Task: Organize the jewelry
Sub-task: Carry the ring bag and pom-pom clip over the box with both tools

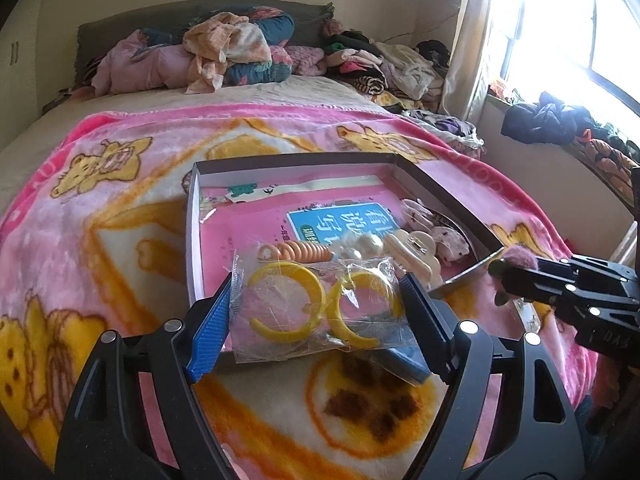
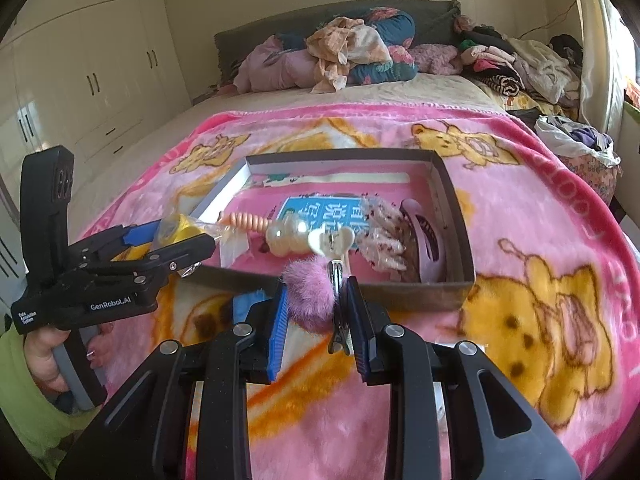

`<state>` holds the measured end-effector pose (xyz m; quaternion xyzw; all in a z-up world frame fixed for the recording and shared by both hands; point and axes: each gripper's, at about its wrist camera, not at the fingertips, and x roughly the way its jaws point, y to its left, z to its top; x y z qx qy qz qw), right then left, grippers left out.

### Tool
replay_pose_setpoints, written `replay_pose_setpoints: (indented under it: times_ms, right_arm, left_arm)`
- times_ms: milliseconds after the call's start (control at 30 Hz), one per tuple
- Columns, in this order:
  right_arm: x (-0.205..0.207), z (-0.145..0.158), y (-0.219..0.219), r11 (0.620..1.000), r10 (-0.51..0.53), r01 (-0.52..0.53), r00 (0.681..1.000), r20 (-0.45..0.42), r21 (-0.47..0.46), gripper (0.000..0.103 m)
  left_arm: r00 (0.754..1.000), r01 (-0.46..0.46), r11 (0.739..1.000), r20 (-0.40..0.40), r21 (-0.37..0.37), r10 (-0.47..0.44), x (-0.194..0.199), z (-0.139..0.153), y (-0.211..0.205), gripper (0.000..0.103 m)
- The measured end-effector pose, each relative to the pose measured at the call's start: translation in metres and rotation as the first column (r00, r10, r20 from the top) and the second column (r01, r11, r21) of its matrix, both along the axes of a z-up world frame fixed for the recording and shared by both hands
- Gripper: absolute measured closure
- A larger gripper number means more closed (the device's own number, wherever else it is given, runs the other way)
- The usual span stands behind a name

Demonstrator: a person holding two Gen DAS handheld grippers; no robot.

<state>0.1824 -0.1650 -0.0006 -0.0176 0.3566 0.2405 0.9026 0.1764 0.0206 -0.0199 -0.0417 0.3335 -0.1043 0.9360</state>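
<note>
My left gripper [image 1: 318,312] is shut on a clear plastic bag of yellow hoop earrings [image 1: 316,306], held over the near edge of the shallow cardboard box [image 1: 192,216]; it also shows in the right wrist view [image 2: 180,232]. My right gripper [image 2: 316,312] is shut on a pink fluffy pom-pom hair clip [image 2: 310,294] just in front of the box's near wall [image 2: 400,296]. Inside the box lie an orange spiral hair tie [image 1: 298,250], a pearl piece [image 1: 360,246], a cream claw clip [image 1: 414,250], floral scrunchies [image 1: 436,228] and a purple clip [image 2: 424,236].
The box sits on a pink cartoon blanket [image 1: 120,200] covering a bed. Piles of clothes [image 1: 224,52] lie at the head of the bed and along the right side. White wardrobes [image 2: 92,68] stand at the left; a window [image 1: 560,32] is at the right.
</note>
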Motion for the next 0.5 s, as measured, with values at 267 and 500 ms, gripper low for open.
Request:
replay_pose_setpoints:
  times_ms: [267,500]
  right_arm:
    - [0.016,0.005,-0.002,1.000,-0.021,0.021,1.000,0.018,-0.001,0.077]
    - [0.032,0.002,-0.007,0.999,-0.053,0.053,0.999,0.013,-0.004,0.077]
  left_arm:
    - [1.000,-0.009,1.000,-0.018,-0.001,0.009,0.010,-0.005,0.004,0.032]
    - [0.999,-0.012,1.000,-0.030,0.009,0.013,0.016,-0.012,0.004,0.032]
